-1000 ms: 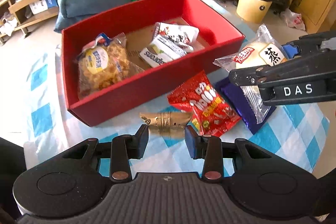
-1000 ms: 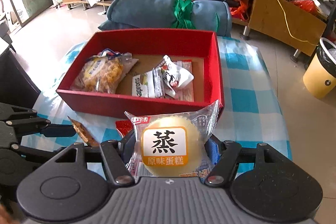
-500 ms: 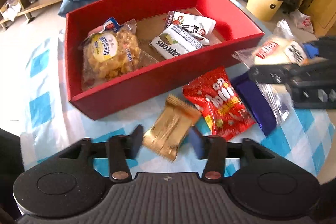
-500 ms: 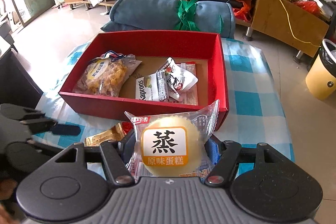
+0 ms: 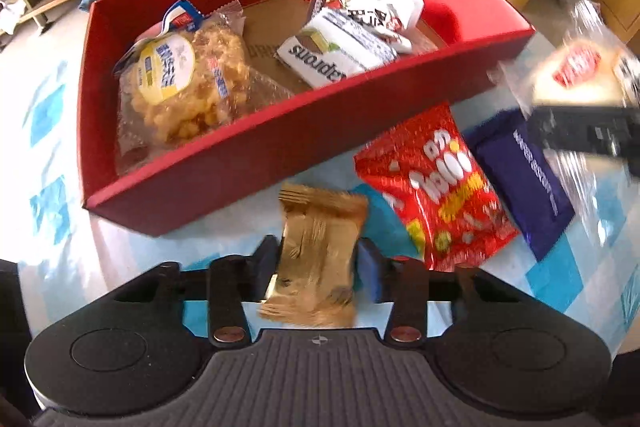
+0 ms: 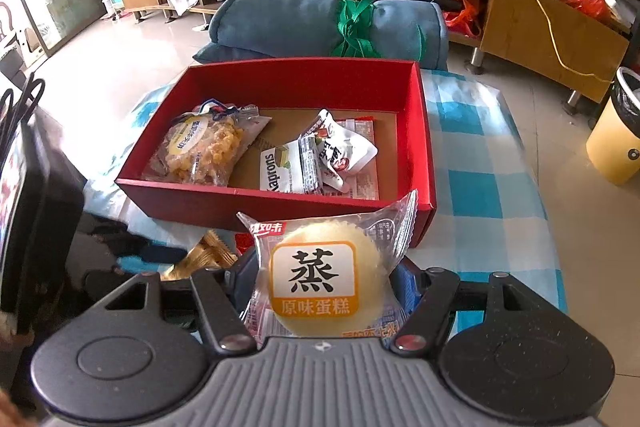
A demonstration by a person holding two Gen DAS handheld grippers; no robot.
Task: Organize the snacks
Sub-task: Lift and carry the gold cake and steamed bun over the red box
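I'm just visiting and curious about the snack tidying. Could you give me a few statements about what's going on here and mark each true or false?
1. The left tool is closed on a gold packet. True.
2. The right tool holds a wrapped round cake. True.
3. The red box has nothing in it. False: it holds a popcorn bag and some white packets.
4. The red candy bag lies inside the box. False: it lies on the checked cloth, beside a dark blue packet.
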